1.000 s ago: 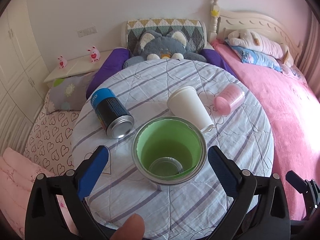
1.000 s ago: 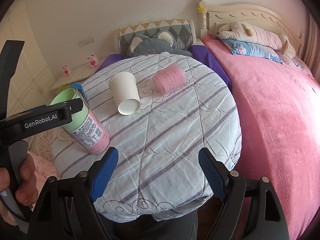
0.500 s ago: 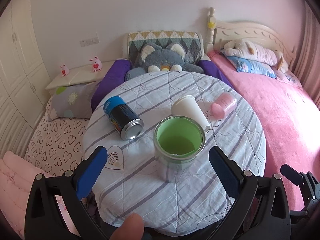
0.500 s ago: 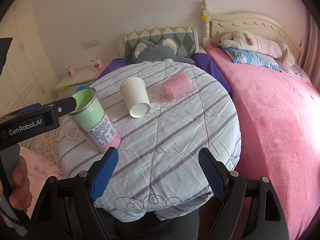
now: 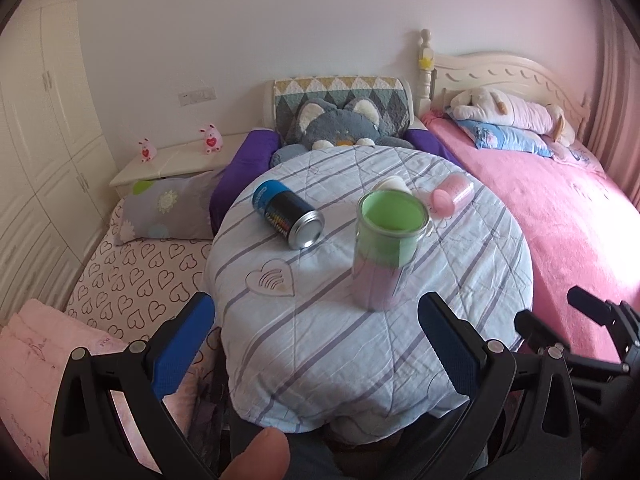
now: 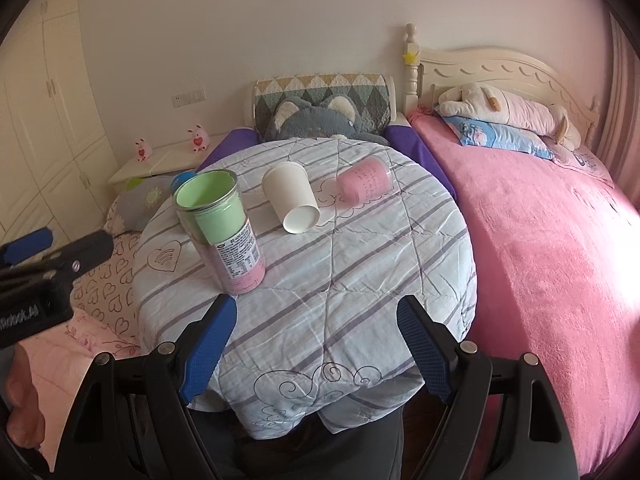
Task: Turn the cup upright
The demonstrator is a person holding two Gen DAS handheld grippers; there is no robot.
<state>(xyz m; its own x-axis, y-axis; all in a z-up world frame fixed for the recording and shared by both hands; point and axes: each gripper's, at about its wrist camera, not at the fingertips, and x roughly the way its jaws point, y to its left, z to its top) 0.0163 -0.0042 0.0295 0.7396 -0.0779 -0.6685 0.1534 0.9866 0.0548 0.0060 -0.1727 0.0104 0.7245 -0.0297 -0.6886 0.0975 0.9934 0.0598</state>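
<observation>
A green-and-pink cup (image 5: 385,252) stands upright on the round table (image 5: 360,344) with its open mouth up; it also shows in the right wrist view (image 6: 221,233). My left gripper (image 5: 316,344) is open and empty, drawn back just short of the cup. A white paper cup (image 6: 291,201) lies on its side, mostly hidden behind the green cup in the left wrist view (image 5: 390,185). A pink cup (image 6: 362,181) and a dark can (image 5: 288,215) also lie on their sides. My right gripper (image 6: 314,350) is open and empty at the table's near edge.
The table carries a striped quilted cloth (image 6: 360,264). A pink bed (image 6: 552,240) runs along the right. A grey cat plush (image 5: 336,128) sits behind the table. A heart-print mattress (image 5: 136,280) and a white bedside shelf (image 5: 176,164) lie to the left.
The left gripper has pulled back and away from the green cup, which now stands upright by itself. The right gripper has drawn back a little.
</observation>
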